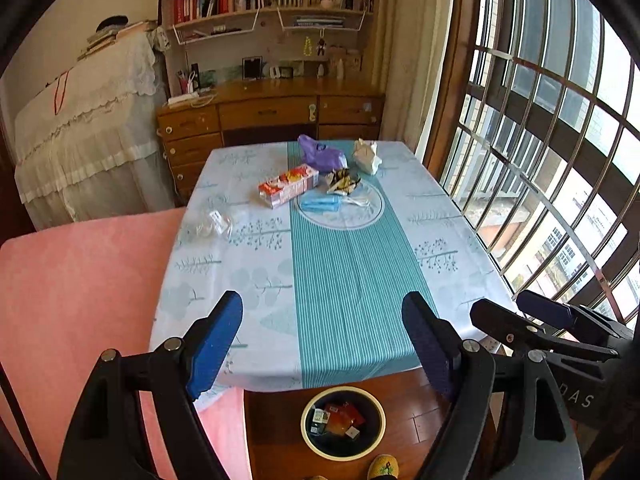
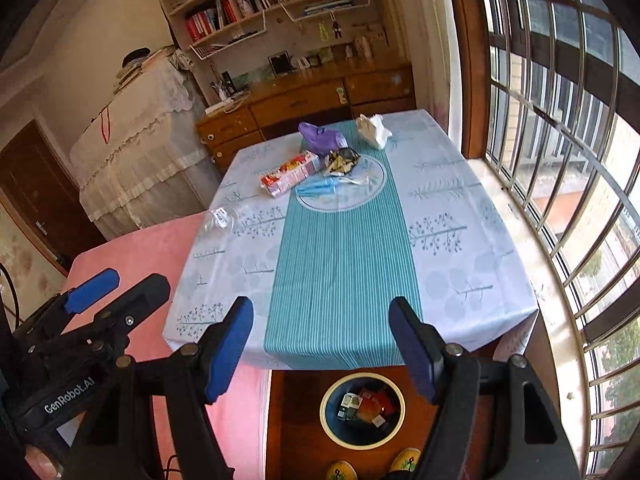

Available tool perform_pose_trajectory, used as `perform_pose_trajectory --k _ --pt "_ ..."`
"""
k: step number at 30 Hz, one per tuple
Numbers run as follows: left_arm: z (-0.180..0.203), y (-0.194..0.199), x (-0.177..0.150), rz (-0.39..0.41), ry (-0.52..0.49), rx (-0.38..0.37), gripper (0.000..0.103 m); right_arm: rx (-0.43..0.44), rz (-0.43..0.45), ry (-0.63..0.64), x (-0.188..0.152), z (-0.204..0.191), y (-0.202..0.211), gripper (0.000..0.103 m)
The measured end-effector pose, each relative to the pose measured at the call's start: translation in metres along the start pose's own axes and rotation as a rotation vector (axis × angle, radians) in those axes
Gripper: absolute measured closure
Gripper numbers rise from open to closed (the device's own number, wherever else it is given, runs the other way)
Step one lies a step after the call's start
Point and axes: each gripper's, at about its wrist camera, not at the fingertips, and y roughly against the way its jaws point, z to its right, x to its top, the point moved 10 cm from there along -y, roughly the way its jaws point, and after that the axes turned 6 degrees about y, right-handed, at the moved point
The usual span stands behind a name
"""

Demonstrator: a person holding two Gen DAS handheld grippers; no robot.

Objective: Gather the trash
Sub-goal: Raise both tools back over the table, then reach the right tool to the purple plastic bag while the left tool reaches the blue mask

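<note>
Two grippers hang side by side above the near edge of the table, both pointing down and forward. On the left gripper (image 1: 322,344) the blue pads stand wide apart with nothing between them; the right gripper (image 2: 322,350) is spread the same way and is also empty. Each shows in the other's view: the right gripper at the lower right of the left wrist view, the left gripper at the lower left of the right wrist view.

Below and between the fingers, a round trash bin (image 1: 343,423) with a pale rim stands on the wooden floor, just off the table's near edge. It already holds several small wrappers and boxes, red, orange and green. Two yellow slippers (image 2: 406,460) show at the bottom of the right wrist view, close to the bin.

A table (image 1: 440,248) covered with a pale blue cloth with a teal striped runner carries the rest of the trash, all at its far half: a red and white carton (image 1: 288,185) lying flat, a purple plastic bag (image 1: 320,154), a crumpled white paper wad (image 1: 366,156), a dark crumpled wrapper (image 1: 343,181), a blue face mask (image 1: 322,202), and, near the left edge, a clear plastic package (image 1: 210,223).

A pink bedspread (image 1: 80,280) lies left of the table; a barred window (image 1: 540,120) runs along the right.
</note>
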Motion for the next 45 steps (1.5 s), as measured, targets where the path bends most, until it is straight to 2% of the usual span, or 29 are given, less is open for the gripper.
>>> perform_pose_trajectory --k 4,9,16,20,23,25,28,31,38,41,45 --pt "-0.004 0.007 0.022 0.041 -0.032 0.021 0.023 -0.011 0.059 0.03 0.023 -0.006 0.011 0.032" --pt "-0.012 0.005 0.039 0.052 -0.011 0.01 0.023 -0.053 0.115 0.098 0.049 -0.01 0.017 0.032" --pt "-0.032 -0.04 0.053 -0.022 0.062 0.027 0.023 -0.076 0.128 0.172 0.089 -0.001 -0.016 0.032" --pt "-0.043 -0.086 0.058 -0.133 0.154 0.038 0.023 -0.054 0.119 0.222 0.119 0.009 -0.052 0.032" --pt "-0.049 -0.121 0.069 -0.159 0.241 0.079 0.023 -0.023 0.103 0.261 0.145 0.02 -0.086 0.032" --pt "-0.051 -0.145 0.078 -0.179 0.306 0.114 0.023 0.009 0.068 0.293 0.162 0.029 -0.113 0.032" --pt "-0.048 -0.187 0.089 -0.25 0.413 0.14 0.023 0.035 0.007 0.365 0.185 0.045 -0.153 0.034" --pt "-0.04 -0.232 0.095 -0.325 0.506 0.159 0.023 0.102 -0.06 0.429 0.201 0.058 -0.193 0.048" --pt "-0.027 -0.328 0.093 -0.41 0.701 0.194 0.023 0.22 -0.178 0.437 0.237 0.088 -0.285 0.049" --pt "-0.025 -0.357 0.087 -0.442 0.751 0.218 0.024 0.26 -0.225 0.425 0.248 0.091 -0.322 0.048" --pt "-0.024 -0.382 0.086 -0.455 0.751 0.239 0.03 0.284 -0.252 0.454 0.262 0.082 -0.361 0.049"
